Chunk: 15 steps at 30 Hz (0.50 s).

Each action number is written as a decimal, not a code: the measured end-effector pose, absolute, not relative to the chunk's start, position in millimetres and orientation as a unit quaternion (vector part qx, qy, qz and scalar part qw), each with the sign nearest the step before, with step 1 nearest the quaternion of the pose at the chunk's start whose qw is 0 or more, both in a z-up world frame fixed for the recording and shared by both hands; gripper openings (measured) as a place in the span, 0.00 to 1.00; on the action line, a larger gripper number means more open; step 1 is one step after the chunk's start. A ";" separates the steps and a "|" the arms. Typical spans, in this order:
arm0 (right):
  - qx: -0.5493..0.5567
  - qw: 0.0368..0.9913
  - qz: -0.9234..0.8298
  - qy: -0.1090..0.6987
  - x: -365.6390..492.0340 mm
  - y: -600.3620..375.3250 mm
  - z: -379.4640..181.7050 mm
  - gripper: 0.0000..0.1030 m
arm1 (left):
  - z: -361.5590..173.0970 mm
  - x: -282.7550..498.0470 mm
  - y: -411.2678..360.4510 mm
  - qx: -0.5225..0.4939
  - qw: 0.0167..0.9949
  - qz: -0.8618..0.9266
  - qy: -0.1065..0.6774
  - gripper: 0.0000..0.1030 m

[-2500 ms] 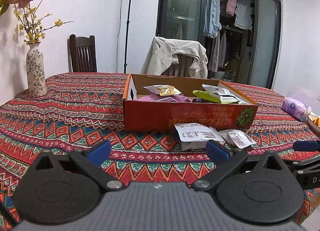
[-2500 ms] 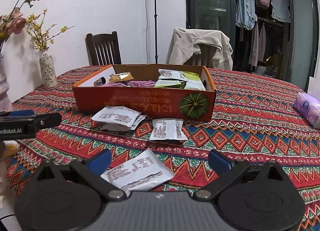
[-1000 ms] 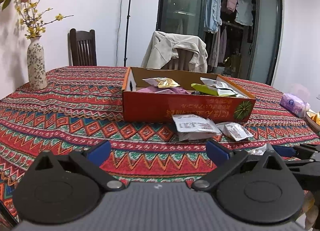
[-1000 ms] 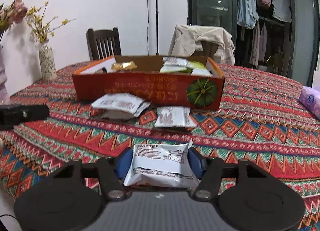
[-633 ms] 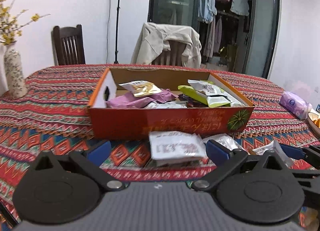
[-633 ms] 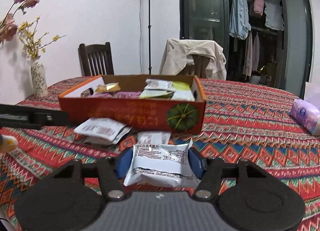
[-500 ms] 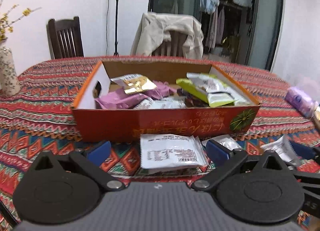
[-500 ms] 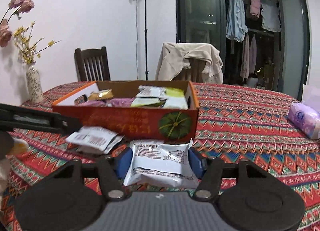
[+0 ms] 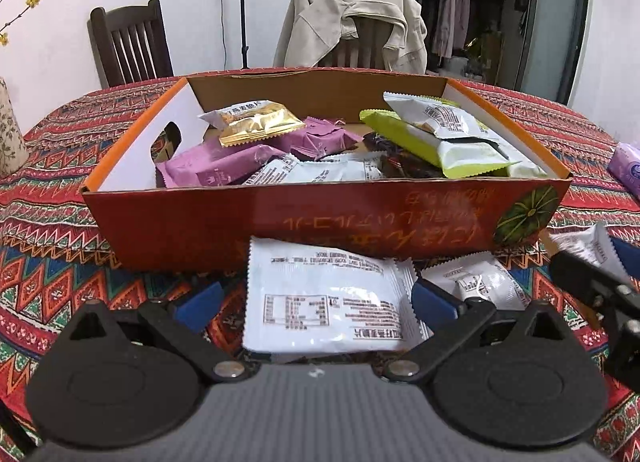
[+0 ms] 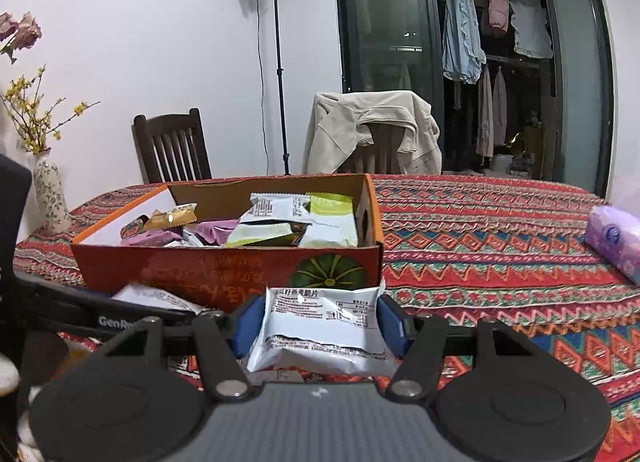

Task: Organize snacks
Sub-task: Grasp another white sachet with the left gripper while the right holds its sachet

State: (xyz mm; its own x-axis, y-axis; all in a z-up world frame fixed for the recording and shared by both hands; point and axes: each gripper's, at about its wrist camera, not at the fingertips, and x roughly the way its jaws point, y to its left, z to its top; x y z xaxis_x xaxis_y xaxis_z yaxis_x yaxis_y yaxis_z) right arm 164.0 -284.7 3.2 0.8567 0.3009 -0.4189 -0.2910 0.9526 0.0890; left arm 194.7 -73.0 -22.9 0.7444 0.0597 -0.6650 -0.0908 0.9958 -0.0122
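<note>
The right tongs (image 10: 320,324) clench a white foil snack packet (image 10: 322,332) just before the orange cardboard box (image 10: 224,266), needing lift-over and release, while the left tongs (image 9: 316,300), spread wide, straddle another white packet (image 9: 326,304) lying on the table (image 9: 48,262).

Vase (image 9: 10,130) cut by left edge; packet print (image 9: 320,302) too blurred to read.

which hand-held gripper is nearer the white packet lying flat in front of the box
Left. The left hand-held gripper is open with the flat white packet between its fingers. The right hand-held gripper, off to the side, is shut on another white packet.
</note>
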 end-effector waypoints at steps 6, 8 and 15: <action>0.023 0.962 0.158 0.223 166.8 -286.0 -0.3 0.59 | -23.4 194.5 -69.2 -0.040 0.932 0.018 0.361 0.59; 0.022 0.961 0.159 0.225 168.0 -284.7 -1.5 0.59 | -21.7 191.8 -69.6 -0.037 0.935 0.022 0.353 0.50; 0.020 0.962 0.158 0.223 167.2 -283.5 -1.8 0.59 | -12.0 180.8 -64.1 -0.039 0.942 0.020 0.333 0.30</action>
State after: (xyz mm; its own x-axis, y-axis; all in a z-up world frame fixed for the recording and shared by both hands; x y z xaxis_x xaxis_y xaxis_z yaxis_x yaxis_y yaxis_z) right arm 167.2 -283.5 -1.8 0.8507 0.3120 -0.4231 -0.2944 0.9495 0.1083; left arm 180.8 -64.1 -12.0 0.7777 0.0111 -0.6285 -0.0632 0.9962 -0.0606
